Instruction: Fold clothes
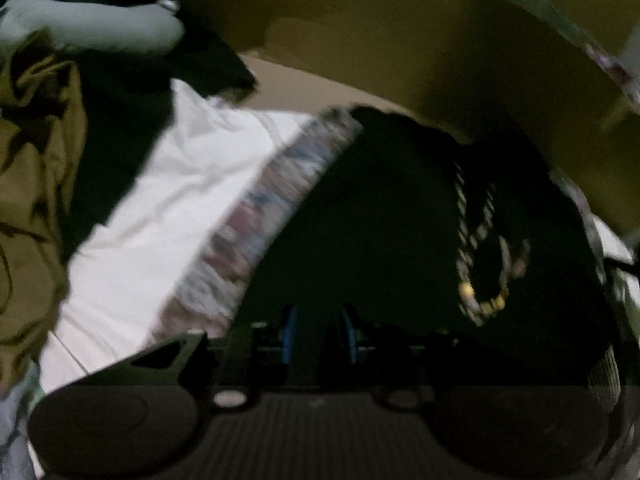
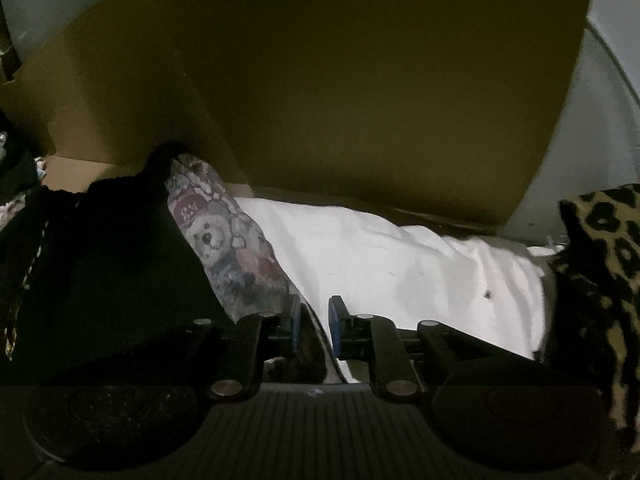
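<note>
Setting: dim corner, tall brown cardboard panels [image 2: 360, 92] standing behind a white sheet [image 2: 360, 256] that serves as the folding surface; probably put up as a backdrop

Clothes: black garment [image 2: 112, 272] spread at left of right-wrist view, over a teddy-bear print cloth [image 2: 228, 248]; it sits just beside the right claw, likely the piece being folded

Same garment, left view: dark fabric [image 1: 380, 220] fills the middle, w/ a braided cord [image 1: 472, 248] lying on it, gold beads at the ends

Others waiting: leopard-print piece [image 2: 600, 264] at far right edge, olive garment [image 1: 32, 200] at left edge, both off to the side, prob next in line

Right claw [image 2: 314, 328]: blue pads a little apart, a fold of dark fabric running between them; can't tell if pads actually press it

Left claw [image 1: 320, 332]: blurred, blue pads narrowly apart over dark fabric; grip unclear

Other gear: pale grey handle-like object [image 1: 92, 24] top left, too blurred to name

Count: 2 claws, 3 garments (black, leopard, olive), 1 bear-print cloth, 1 white sheet, 1 cord
</note>
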